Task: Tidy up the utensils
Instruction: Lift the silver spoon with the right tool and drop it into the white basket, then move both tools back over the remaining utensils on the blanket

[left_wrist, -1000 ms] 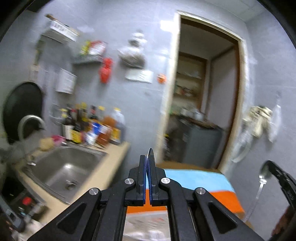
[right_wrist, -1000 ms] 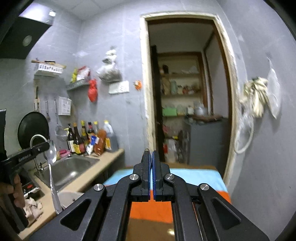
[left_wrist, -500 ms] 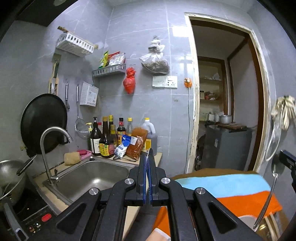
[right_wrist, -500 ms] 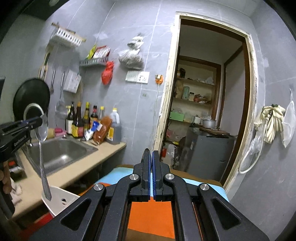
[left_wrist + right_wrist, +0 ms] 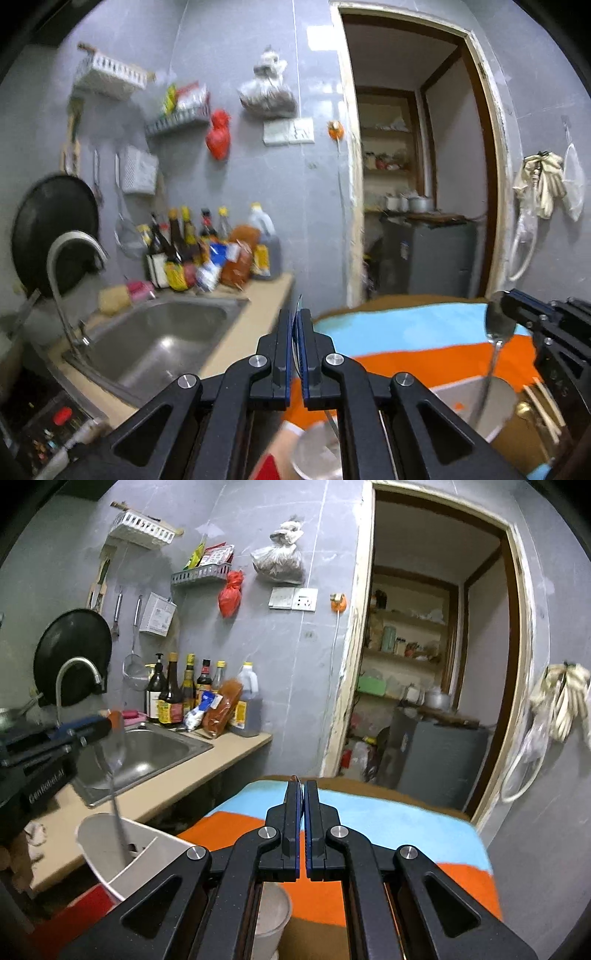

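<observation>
Nearest to us, the left gripper pinches the bowl of a metal spoon between its nearly closed blue pads. In the right wrist view that spoon hangs handle-down into the white utensil holder, its tip near the holder's inner divider. The right gripper is clamped narrow as well, on a second spoon; in the left wrist view its bowl sits in the jaws and its handle drops into the same holder, whose pale rim shows there too. Chopsticks lie just beside the holder, on its far side from the sink. The holder stands on a striped cloth of orange, blue and brown. Beyond the holder we see the steel sink with its curved tap, and behind the sink a cluster of sauce bottles against the grey tiled wall.
</observation>
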